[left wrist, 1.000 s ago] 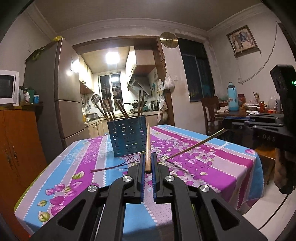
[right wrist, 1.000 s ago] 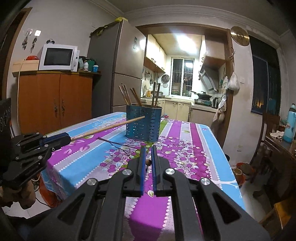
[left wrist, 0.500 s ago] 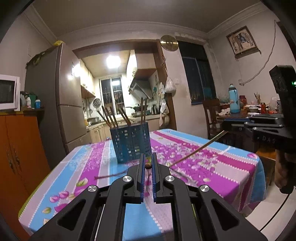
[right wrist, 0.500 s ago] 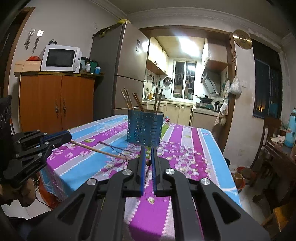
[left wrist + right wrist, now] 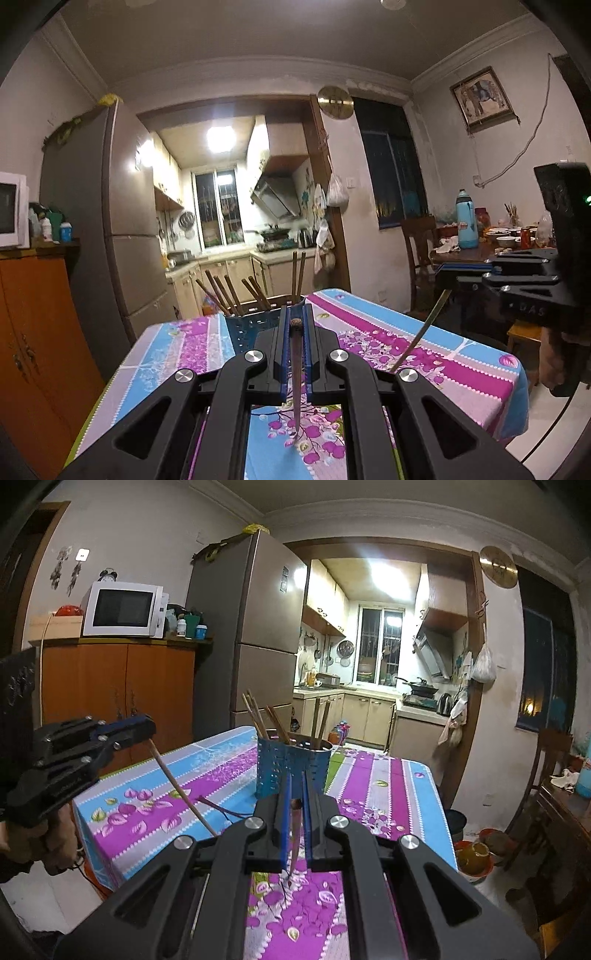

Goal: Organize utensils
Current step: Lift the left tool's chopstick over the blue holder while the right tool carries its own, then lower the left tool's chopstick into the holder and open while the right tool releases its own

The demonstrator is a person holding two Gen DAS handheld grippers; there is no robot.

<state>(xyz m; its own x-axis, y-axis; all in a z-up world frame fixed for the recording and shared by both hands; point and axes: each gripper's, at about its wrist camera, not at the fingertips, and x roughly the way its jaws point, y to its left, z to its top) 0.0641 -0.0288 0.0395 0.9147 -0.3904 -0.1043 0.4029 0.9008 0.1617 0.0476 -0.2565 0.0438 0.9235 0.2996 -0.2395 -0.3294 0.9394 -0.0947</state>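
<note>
— Left tool (image 5: 294,325)?
— Pressed together on a brown chopstick (image 5: 295,373), hanging point-down over the counter (image 5: 461,365).
— Right tool (image 5: 295,801)?
— Pinching a second chopstick (image 5: 294,843), also point-down, above the floral cloth.
— Anything in the way?
— Just beyond both, directly ahead: the blue perforated holder (image 5: 291,764), standing upright on the counter. Left tool's stick slanting across in the right-wrist view, off to the side.
— Holder's contents?
— Several wooden chopsticks (image 5: 229,291), leaning in one part, two nearly upright in another.
— Farther out?
— Fridge (image 5: 247,627), microwave (image 5: 123,609) on an orange cabinet, kitchen doorway behind.
</note>
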